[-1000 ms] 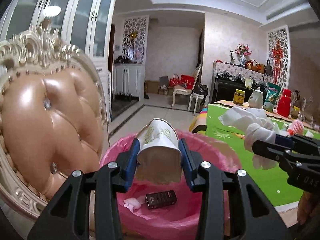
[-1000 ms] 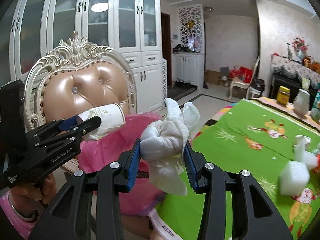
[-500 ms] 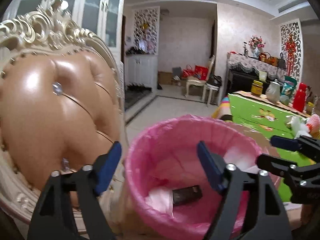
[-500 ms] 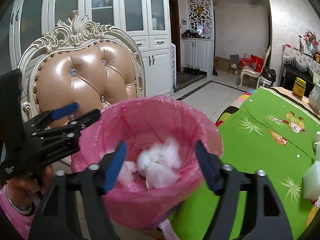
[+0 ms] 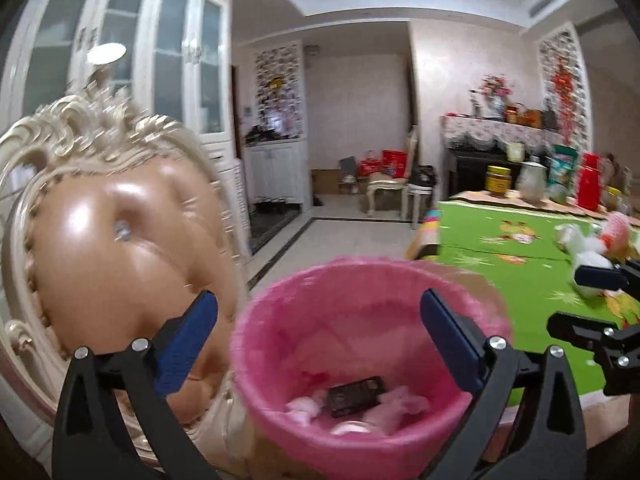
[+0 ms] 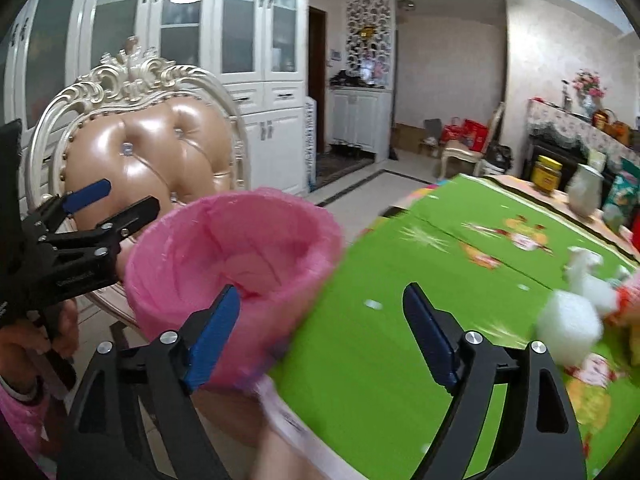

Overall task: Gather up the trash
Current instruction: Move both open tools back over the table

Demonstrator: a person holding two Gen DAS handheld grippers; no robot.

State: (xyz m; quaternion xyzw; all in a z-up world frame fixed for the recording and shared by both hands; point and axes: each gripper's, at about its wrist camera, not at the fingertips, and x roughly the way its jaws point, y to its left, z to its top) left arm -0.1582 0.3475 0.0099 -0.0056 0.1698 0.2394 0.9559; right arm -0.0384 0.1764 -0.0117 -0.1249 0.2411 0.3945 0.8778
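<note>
Both drops done: my left hand-held gripper point(image 5: 318, 320) and right hand-held gripper point(image 6: 322, 320) have just spread, empty; the trash lies in the pink bin point(image 5: 280, 320). Next, the white wads point(image 6: 568, 320) on the counter point(image 6: 380, 340)

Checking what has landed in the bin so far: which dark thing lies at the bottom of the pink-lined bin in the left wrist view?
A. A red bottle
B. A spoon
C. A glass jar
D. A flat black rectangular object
D: a flat black rectangular object lies at the bottom of the pink-lined bin, among pale crumpled scraps.
</note>
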